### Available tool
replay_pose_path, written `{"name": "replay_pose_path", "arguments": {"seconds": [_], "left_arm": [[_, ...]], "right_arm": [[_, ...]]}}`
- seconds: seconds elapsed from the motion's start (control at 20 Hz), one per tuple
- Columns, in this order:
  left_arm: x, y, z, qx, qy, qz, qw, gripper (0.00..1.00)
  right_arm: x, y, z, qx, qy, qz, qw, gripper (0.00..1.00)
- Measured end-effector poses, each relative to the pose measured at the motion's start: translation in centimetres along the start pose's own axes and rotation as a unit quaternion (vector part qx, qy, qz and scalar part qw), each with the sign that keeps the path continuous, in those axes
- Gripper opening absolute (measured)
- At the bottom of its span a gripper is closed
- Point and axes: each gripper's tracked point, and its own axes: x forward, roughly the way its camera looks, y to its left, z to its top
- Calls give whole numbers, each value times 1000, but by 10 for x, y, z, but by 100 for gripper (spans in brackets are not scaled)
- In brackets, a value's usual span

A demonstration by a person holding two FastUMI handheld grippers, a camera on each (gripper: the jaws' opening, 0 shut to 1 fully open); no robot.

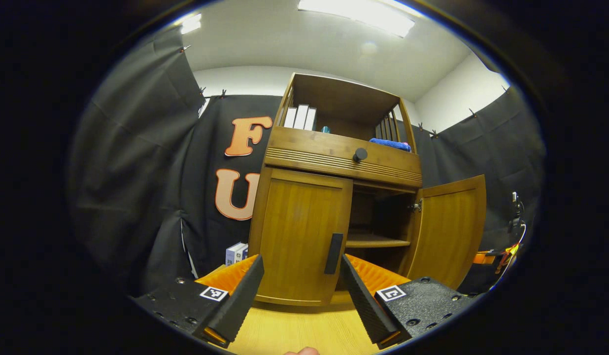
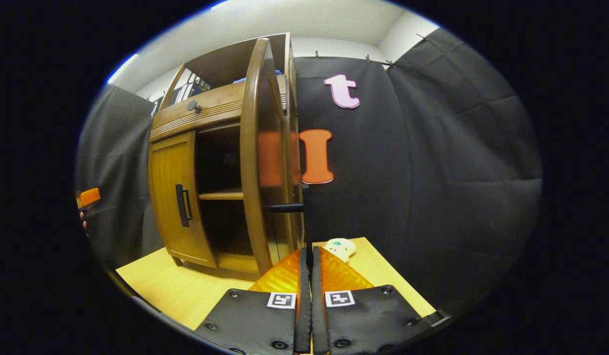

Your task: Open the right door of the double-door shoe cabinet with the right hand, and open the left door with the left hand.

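Right door (image 1: 450, 229) swung open, right hand-held gripper (image 2: 307, 256) pinched on its handle (image 2: 307, 217); left hand-held gripper (image 1: 302, 276) spread, next clamp left door handle (image 1: 333, 253).

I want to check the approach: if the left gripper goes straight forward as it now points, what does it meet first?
Most likely the closed left door of the shoe cabinet, close to its dark handle. The open left gripper frames that area; depth is uncertain.

Black screwed gripper bodies (image 1: 422, 301) carry square markers (image 2: 282, 300), orange ribbing.
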Motion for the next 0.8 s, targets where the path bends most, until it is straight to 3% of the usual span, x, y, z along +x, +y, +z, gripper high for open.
{"name": "replay_pose_path", "arguments": {"seconds": [0.05,0.1,0.15,0.2,0.25,0.35,0.4,0.55,0.8], "left_arm": [[3,-3,0,1,0,-4,1000,94],[5,-7,-1,1,1,-10,1000,94],[8,-11,-2,-1,2,-15,1000,94],[10,-15,-2,-2,2,-20,1000,92],[12,-18,-3,-2,4,-25,1000,94],[17,-23,-6,-5,7,-32,999,94],[19,-25,-8,-10,10,-36,999,94],[27,-32,-17,-34,24,-47,998,94],[53,-36,-17,-56,24,-65,996,94]], "right_arm": [[-9,-3,0,2,0,-6,1000,9],[-15,-2,0,6,-1,-8,1000,17],[-22,0,-2,9,-1,-14,1000,0],[-30,-1,-1,8,0,-19,1000,0],[-40,0,-2,6,1,-24,1000,9],[-55,9,2,7,-4,-29,1000,4],[-61,17,5,15,-9,-26,1000,9],[-77,38,12,26,-17,-30,999,9],[-95,90,45,39,-44,-3,998,8]]}}
